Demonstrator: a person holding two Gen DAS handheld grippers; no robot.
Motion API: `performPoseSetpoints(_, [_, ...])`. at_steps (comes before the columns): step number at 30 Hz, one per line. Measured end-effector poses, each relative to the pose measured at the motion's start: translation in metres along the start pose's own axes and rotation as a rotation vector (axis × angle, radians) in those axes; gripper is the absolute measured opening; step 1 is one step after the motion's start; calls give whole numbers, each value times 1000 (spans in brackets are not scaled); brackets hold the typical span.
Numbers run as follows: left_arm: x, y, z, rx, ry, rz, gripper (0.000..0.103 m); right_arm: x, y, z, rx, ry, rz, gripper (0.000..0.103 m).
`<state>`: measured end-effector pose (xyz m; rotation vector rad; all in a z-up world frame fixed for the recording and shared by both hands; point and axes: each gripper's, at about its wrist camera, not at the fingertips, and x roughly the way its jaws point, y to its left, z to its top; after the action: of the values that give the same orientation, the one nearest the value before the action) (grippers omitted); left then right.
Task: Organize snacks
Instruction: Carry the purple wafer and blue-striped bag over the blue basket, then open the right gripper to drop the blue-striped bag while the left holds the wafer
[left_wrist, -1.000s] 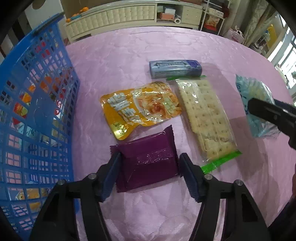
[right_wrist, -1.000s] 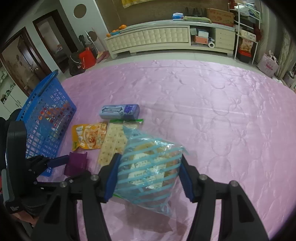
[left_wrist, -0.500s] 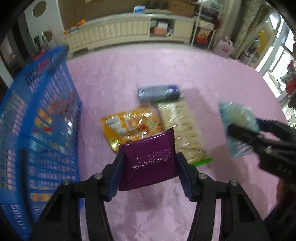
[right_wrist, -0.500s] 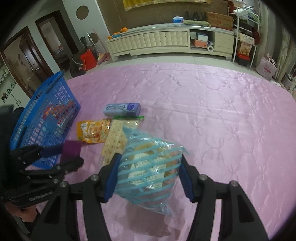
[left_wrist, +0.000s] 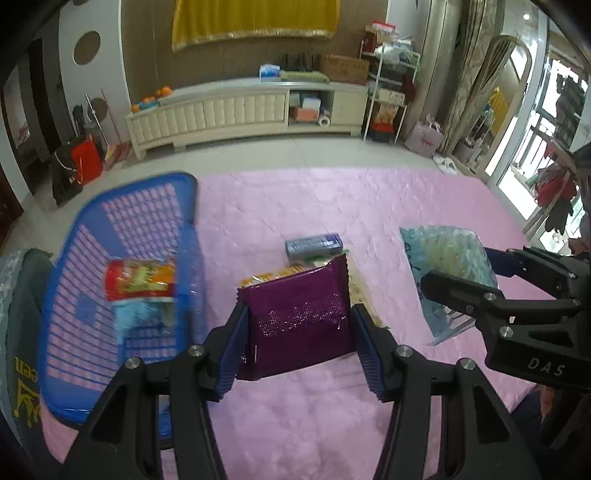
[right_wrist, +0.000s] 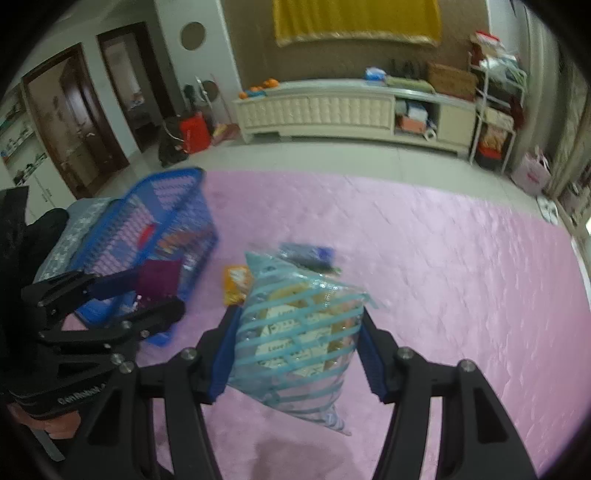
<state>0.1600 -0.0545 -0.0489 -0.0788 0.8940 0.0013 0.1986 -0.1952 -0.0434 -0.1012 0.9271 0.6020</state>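
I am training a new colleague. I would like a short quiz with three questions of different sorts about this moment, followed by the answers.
1. True or false: the left gripper holds the purple packet.
2. Multiple choice: what does the right gripper hold? A) the orange pouch B) the blue-striped clear bag C) the grey-blue box
3. Short answer: which container stands at the left on the pink tablecloth, and is anything in it?

Key
1. True; the blue pads press both its sides.
2. B
3. The blue basket; yes, a red-and-yellow packet and a light blue one lie inside.
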Motion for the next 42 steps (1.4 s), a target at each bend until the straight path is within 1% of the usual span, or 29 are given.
performPoseSetpoints(2, [-18, 14, 1, -6, -30, 1, 53, -8, 18, 7, -32, -18, 3, 64])
performPoseSetpoints(5, [-32, 39, 0, -21, -57, 7, 53, -13, 41, 15, -65, -21, 14, 64])
performPoseSetpoints(10, [-56, 80, -10, -24, -96, 52, 53, -10, 72, 27, -77, -9, 65, 64])
performPoseSetpoints(12, [-64, 97, -15, -38, -107, 70, 53, -6, 88, 32, -99, -3, 72, 64])
performPoseSetpoints(15, [-74, 123, -21, -62, -115, 90, 53, 2, 112, 38, -118, 19, 104, 64])
performPoseSetpoints(17, [-79, 143, -26, -82, -116, 101, 53, 7, 132, 43, -147, 24, 106, 64])
performPoseSetpoints(23, [-88, 172, -34, -127, -128, 111, 53, 28, 182, 53, -234, 51, 110, 64])
performPoseSetpoints(26, [-86, 178, -38, -137, -125, 107, 53, 47, 195, 54, -255, 114, 96, 64])
performPoseSetpoints(28, [-82, 182, -40, -133, -117, 106, 53, 57, 203, 54, -267, 138, 73, 64])
performPoseSetpoints(34, [-71, 193, -43, -138, -105, 72, 53, 79, 212, 53, -293, 165, 7, 64])
performPoseSetpoints(37, [-65, 192, -42, -136, -101, 60, 53, 86, 212, 51, -301, 183, -29, 65])
performPoseSetpoints(39, [-63, 191, -42, -132, -98, 62, 53, 92, 211, 49, -302, 213, -41, 66])
performPoseSetpoints(41, [-62, 189, -43, -132, -92, 64, 53, 99, 210, 46, -303, 248, -40, 70])
performPoseSetpoints(42, [-63, 188, -43, -133, -92, 65, 53, 100, 210, 45, -308, 253, -37, 72])
